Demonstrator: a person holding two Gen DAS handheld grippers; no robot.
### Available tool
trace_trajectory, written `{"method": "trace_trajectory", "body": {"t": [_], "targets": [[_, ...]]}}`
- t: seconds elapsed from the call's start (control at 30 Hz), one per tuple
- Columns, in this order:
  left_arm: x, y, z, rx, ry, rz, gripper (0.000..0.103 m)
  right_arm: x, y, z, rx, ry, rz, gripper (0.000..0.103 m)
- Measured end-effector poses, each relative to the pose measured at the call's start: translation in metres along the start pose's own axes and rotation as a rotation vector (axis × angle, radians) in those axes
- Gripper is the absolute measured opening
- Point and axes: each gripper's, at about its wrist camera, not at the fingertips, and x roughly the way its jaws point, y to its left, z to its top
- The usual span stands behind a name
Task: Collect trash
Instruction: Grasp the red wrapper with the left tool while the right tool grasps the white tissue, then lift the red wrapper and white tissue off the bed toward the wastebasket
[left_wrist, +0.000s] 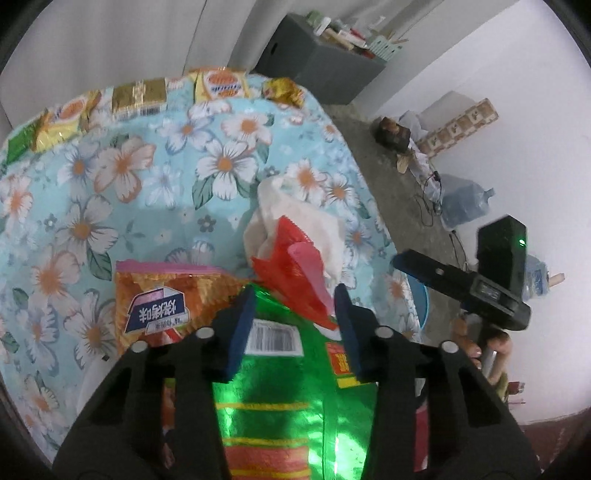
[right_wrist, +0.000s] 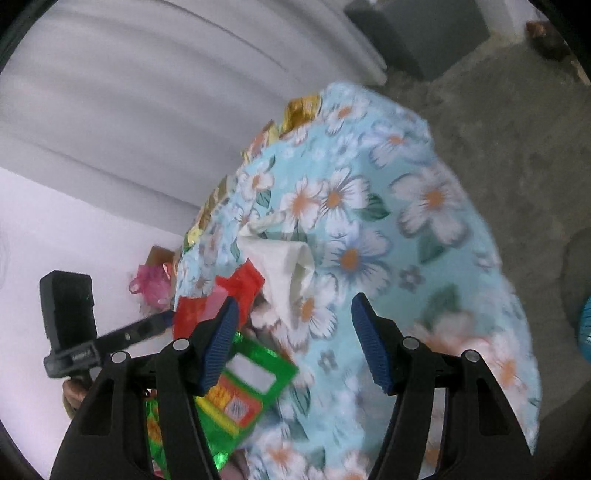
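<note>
In the left wrist view my left gripper (left_wrist: 297, 314) is open over a shiny green snack wrapper (left_wrist: 273, 398) with a barcode, which lies between the fingers. A red wrapper (left_wrist: 295, 273) and a crumpled white tissue (left_wrist: 295, 221) lie just beyond the tips, an orange snack bag (left_wrist: 162, 299) to the left. My right gripper (right_wrist: 291, 332) is open and empty above the floral tablecloth (right_wrist: 388, 258). Its view shows the tissue (right_wrist: 284, 266), red wrapper (right_wrist: 221, 295) and green wrapper (right_wrist: 243, 384) to its left.
Gold and yellow snack packets (left_wrist: 140, 96) line the table's far edge. A grey cabinet (left_wrist: 317, 62), a water jug (left_wrist: 465, 203) and clutter stand on the concrete floor to the right. The right gripper's body (left_wrist: 491, 280) hangs off the table's right side.
</note>
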Motion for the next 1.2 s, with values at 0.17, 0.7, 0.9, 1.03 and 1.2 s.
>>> {"method": "trace_trajectory", "body": {"t": [0.17,0.7,0.9,1.03,1.2], "targets": [[0.014,0.006,0.008,-0.025,0.045,-0.038,0.028,0.024,-0.003,0.01,0.03,0.025,0.02,0.058],[0.018,0.01,0.016,-0.009,-0.002,-0.027,0.006,0.066,-0.011,0.017,0.057,0.066,0.054,0.028],[0.006,0.008,0.014,0.003,-0.057,-0.028,0.001,0.062,-0.011,0.019,0.054,0.029,0.066,0.006],[-0.01,0.004,0.012,0.026,-0.13,-0.019,0.0,0.046,-0.007,0.018,0.034,-0.013,0.068,0.004],[-0.034,-0.006,0.009,0.059,-0.213,-0.017,0.0,0.029,0.006,0.018,-0.005,-0.06,0.068,0.004]]}}
